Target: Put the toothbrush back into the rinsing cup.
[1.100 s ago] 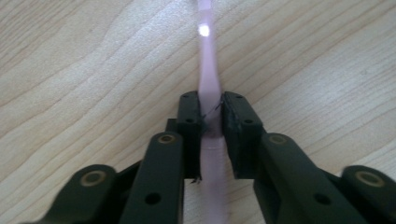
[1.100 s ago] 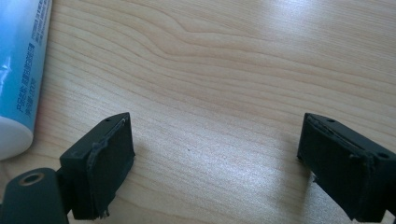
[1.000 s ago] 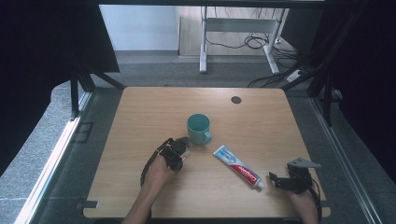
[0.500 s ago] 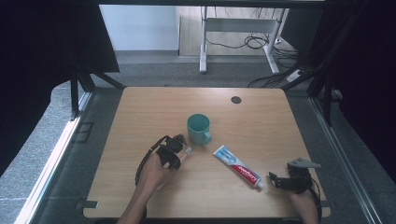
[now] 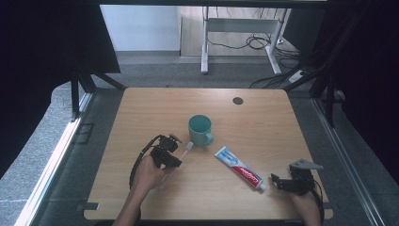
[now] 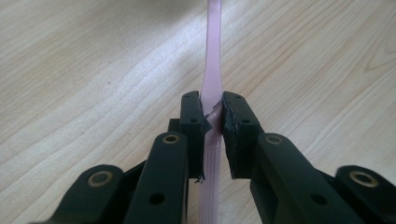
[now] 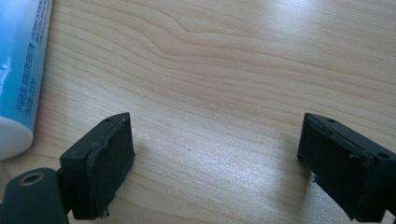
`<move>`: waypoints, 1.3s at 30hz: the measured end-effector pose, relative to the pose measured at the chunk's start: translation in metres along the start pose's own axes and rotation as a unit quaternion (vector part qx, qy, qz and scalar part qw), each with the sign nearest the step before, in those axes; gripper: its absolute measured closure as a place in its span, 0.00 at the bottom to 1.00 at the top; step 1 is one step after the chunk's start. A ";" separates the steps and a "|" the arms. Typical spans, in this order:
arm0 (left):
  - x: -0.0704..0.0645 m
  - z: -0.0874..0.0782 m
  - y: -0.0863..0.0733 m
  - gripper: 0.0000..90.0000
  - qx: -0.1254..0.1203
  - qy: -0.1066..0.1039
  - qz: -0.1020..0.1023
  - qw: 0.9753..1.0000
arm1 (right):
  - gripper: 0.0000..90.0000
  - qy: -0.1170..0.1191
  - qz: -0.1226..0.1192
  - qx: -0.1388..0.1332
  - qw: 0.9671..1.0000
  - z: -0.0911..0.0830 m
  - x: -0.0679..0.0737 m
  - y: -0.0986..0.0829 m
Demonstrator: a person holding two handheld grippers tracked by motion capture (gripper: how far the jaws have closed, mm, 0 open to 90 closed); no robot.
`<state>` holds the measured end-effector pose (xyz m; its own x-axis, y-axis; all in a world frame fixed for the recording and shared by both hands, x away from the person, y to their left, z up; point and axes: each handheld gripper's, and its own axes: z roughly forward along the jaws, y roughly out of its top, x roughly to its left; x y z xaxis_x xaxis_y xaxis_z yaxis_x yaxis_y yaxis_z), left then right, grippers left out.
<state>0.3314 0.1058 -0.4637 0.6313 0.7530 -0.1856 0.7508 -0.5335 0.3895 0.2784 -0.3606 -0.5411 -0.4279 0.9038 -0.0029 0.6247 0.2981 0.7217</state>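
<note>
A pink toothbrush is clamped by its handle between the jaws of my left gripper. In the high view my left gripper sits at the table's front left, and the toothbrush head points toward the teal mug just to its right. A toothpaste tube lies flat right of centre, white cap toward the front. My right gripper rests near the front right corner, open, just right of the cap. In the right gripper view my right gripper has bare wood between its jaws, the toothpaste tube at the left edge.
The wooden table has a dark round cable hole at the back right. Dark curtains flank both sides, and a desk frame with cables stands on the floor beyond the far edge. Bare wood spans the table's back half.
My left gripper with the toothbrush has shifted slightly back and left from the mug. The right gripper, the tube and the mug have stayed put.
</note>
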 end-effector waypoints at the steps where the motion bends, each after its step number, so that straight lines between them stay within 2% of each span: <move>1: 0.002 -0.005 -0.003 0.89 -0.019 -0.003 0.002 1.000 | 0.12 0.000 0.000 0.000 1.000 0.000 0.000 0.000; 6: 0.006 -0.018 -0.007 0.89 -0.068 -0.006 0.002 0.998 | 0.12 0.000 0.000 -0.001 1.000 0.000 0.000 0.000; 13: 0.009 -0.033 -0.011 0.89 -0.140 0.001 0.004 0.990 | 0.12 0.000 0.000 0.000 1.000 0.000 0.000 0.000; 14: 0.009 -0.033 -0.011 0.89 -0.140 0.001 0.004 0.990 | 0.12 0.000 0.000 0.000 1.000 0.000 0.000 0.000; 17: 0.009 -0.036 -0.013 0.89 -0.173 0.004 0.007 0.985 | 0.12 0.000 0.001 0.000 1.000 0.000 0.000 0.000; 18: 0.009 -0.036 -0.013 0.89 -0.173 0.004 0.007 0.985 | 0.12 0.000 0.001 0.000 1.000 0.000 0.000 0.000; 19: 0.010 -0.037 -0.013 0.89 -0.188 0.004 0.006 0.982 | 0.12 0.000 0.000 0.000 1.000 0.000 0.000 0.000; 20: 0.010 -0.037 -0.013 0.89 -0.188 0.004 0.006 0.982 | 0.12 0.000 0.000 0.000 1.000 0.000 0.000 0.000; 21: 0.010 -0.039 -0.014 0.89 -0.204 0.006 0.008 0.979 | 0.12 0.000 0.001 -0.001 1.000 0.000 0.000 0.000; 23: 0.010 -0.041 -0.014 0.89 -0.218 0.006 0.007 0.976 | 0.12 0.000 0.001 -0.001 1.000 0.000 0.000 0.000; 24: 0.010 -0.041 -0.014 0.89 -0.218 0.006 0.007 0.976 | 0.12 0.000 0.001 -0.001 1.000 0.000 0.000 0.000; 25: 0.010 -0.043 -0.014 0.89 -0.232 0.008 0.010 0.973 | 0.12 0.000 0.000 0.000 1.000 0.000 0.000 0.000; 28: 0.010 -0.045 -0.013 0.89 -0.249 0.013 0.011 0.968 | 0.12 0.000 0.001 -0.001 1.000 0.000 0.000 0.000; 29: 0.010 -0.045 -0.012 0.89 -0.254 0.015 0.011 0.967 | 0.12 0.000 0.001 -0.001 1.000 0.000 0.000 0.000; 30: 0.010 -0.045 -0.012 0.89 -0.254 0.015 0.011 0.967 | 0.12 0.000 0.001 -0.001 1.000 0.000 0.000 0.000; 31: 0.011 -0.047 -0.011 0.89 -0.268 0.015 0.011 0.963 | 0.12 0.000 0.001 -0.001 1.000 0.000 0.000 0.000; 35: 0.012 -0.048 -0.009 0.89 -0.292 0.015 0.013 0.956 | 0.12 0.000 0.001 0.000 1.000 0.000 0.000 0.000; 36: 0.012 -0.048 -0.009 0.89 -0.292 0.015 0.013 0.956 | 0.12 0.000 0.001 0.000 1.000 0.000 0.000 0.000; 37: 0.012 -0.047 -0.008 0.89 -0.303 0.015 0.011 0.953 | 0.12 0.000 0.001 0.000 1.000 0.000 0.000 0.000; 38: 0.012 -0.047 -0.008 0.89 -0.303 0.015 0.011 0.953 | 0.12 0.000 0.001 0.000 1.000 0.000 0.000 0.000; 39: 0.013 -0.047 -0.007 0.89 -0.309 0.014 0.010 0.951 | 0.12 0.000 0.001 0.000 1.000 0.000 0.000 0.000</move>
<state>0.3250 0.1372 -0.4260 0.6316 0.7603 -0.1514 0.4755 -0.2257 0.8503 0.2784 -0.3605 -0.5411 -0.4273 0.9041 -0.0020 0.6248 0.2969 0.7221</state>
